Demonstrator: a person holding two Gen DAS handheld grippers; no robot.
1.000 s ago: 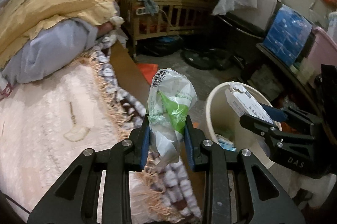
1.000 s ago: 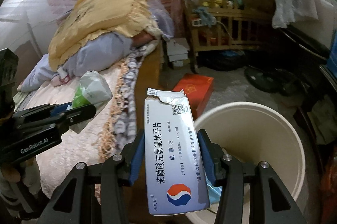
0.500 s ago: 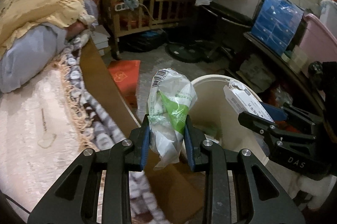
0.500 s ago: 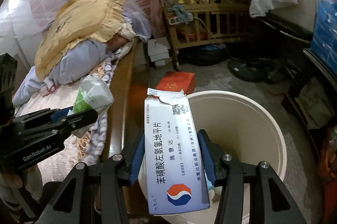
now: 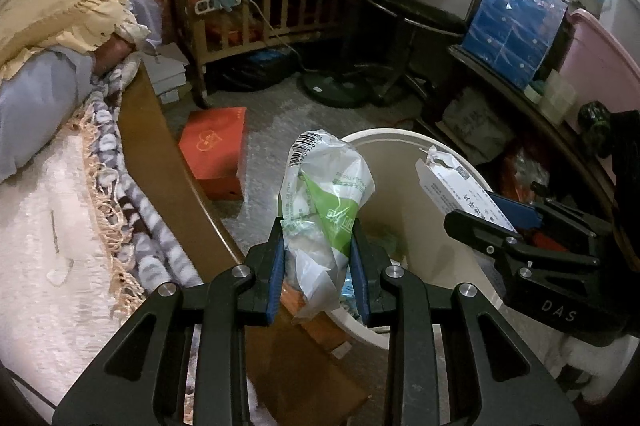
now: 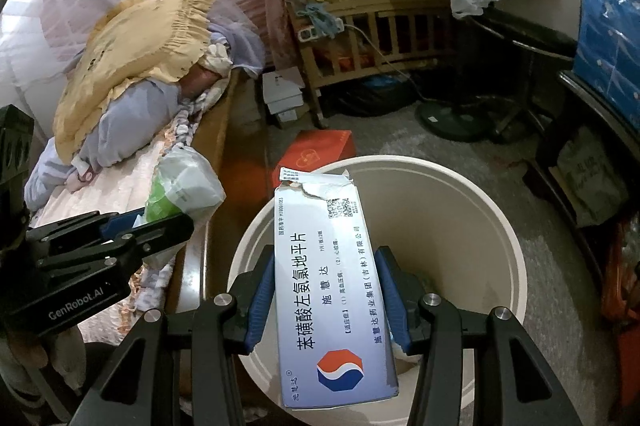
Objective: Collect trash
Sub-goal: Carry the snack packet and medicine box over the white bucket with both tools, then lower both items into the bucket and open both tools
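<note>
Cream bin (image 6: pixel 472 209) gapes below both grippers, apparently holding some litter. Right gripper (image 6: pixel 326 296) clamps a torn medicine box (image 6: pixel 330 278) over its mouth; left gripper (image 5: pixel 318 262) pinches a crumpled wrapper (image 5: pixel 324 201) above its near rim, beside the bed edge (image 5: pixel 160 161).

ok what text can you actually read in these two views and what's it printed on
"苯磺酸左氨氯地平片" and "施慧达": medicine box in the right gripper.
"GenRobot.AI": left gripper body, right wrist view.
"DAS": right gripper body, left wrist view.
Plastic wrapper in the left gripper: barcode digits and green print too blurred.
Box's small print and QR code: unreadable.
</note>
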